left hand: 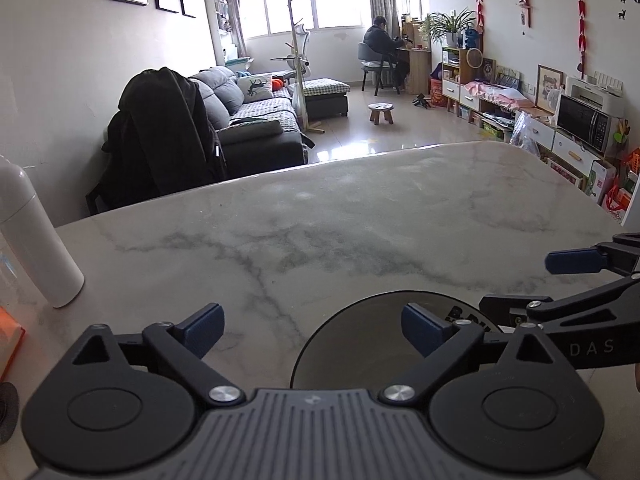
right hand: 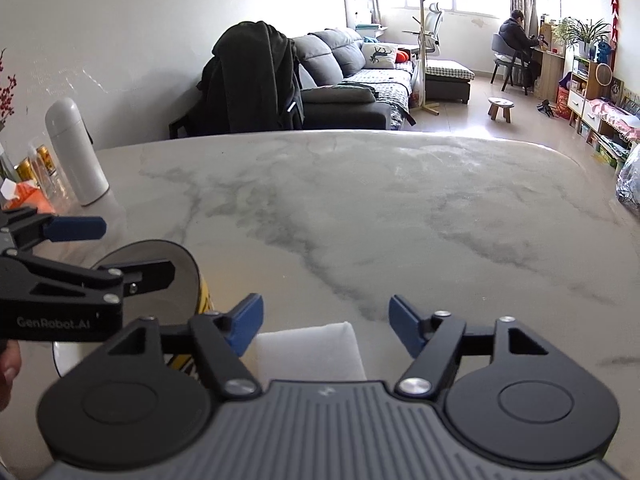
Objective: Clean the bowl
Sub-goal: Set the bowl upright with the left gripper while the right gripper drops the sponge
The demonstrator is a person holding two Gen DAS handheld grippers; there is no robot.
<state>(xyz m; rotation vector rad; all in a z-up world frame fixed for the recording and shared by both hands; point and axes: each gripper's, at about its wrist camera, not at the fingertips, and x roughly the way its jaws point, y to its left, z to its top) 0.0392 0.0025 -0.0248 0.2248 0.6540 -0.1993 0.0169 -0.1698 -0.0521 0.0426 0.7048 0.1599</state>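
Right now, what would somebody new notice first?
Probably the big marble table, with a bowl at its near edge between the open left gripper and open right gripper. A white sponge lies under the right one, and a white flask stands far left.

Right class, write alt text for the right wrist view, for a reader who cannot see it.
An open right gripper hovers over a white sponge on a marble table. To its left, the open left gripper reaches over a bowl with yellow on its outside. A white bottle stands at the table's far left.
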